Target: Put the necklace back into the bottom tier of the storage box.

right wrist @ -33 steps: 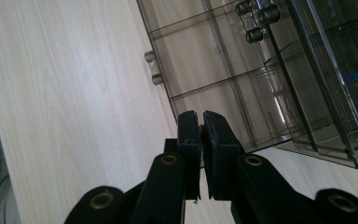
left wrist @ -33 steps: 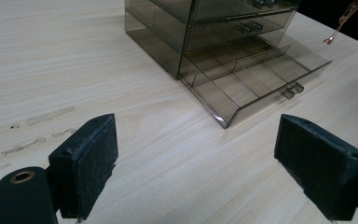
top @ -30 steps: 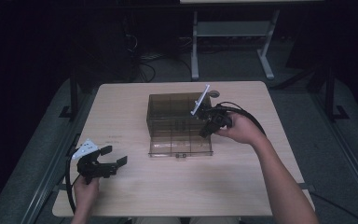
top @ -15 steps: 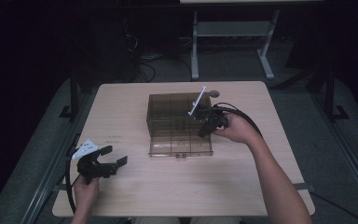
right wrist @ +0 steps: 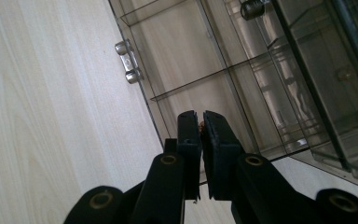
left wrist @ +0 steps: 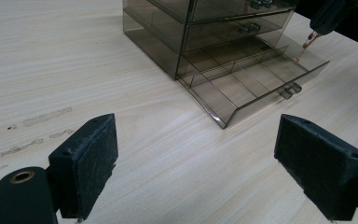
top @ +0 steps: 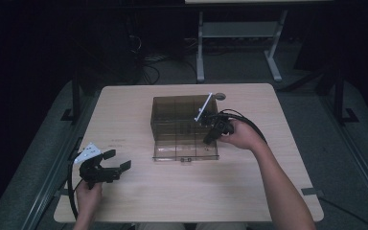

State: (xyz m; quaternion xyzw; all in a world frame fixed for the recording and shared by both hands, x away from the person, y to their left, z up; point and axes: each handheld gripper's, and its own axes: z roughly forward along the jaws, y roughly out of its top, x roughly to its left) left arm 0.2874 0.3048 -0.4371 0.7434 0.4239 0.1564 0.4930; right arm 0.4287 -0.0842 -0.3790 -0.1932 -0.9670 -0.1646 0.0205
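At the middle of the surface (top: 139, 201) stands a smoky clear drawer box (top: 182, 112), its bottom drawer (top: 186, 148) pulled out toward the person and split into small compartments. The right gripper (top: 211, 136) hangs over the drawer's right end, its jaws pinched nearly together on a small copper-coloured chain (left wrist: 307, 44); in the left gripper view the chain dangles from the tip down into the far right compartment, and in the right gripper view a bit of it peeks out between the pads (right wrist: 216, 140). Whether the chain's lower end already touches the drawer floor is hard to tell.

The left gripper (top: 110, 165) rests low near the front left corner of the surface, well apart from the box, its jaws spread wide with nothing between them.

Judging by this, the drawer is already open and the chain has been brought to it. What seems left is to lower it fully, let go, and probably push the drawer shut; the upper drawers (left wrist: 235, 16) sit closed.
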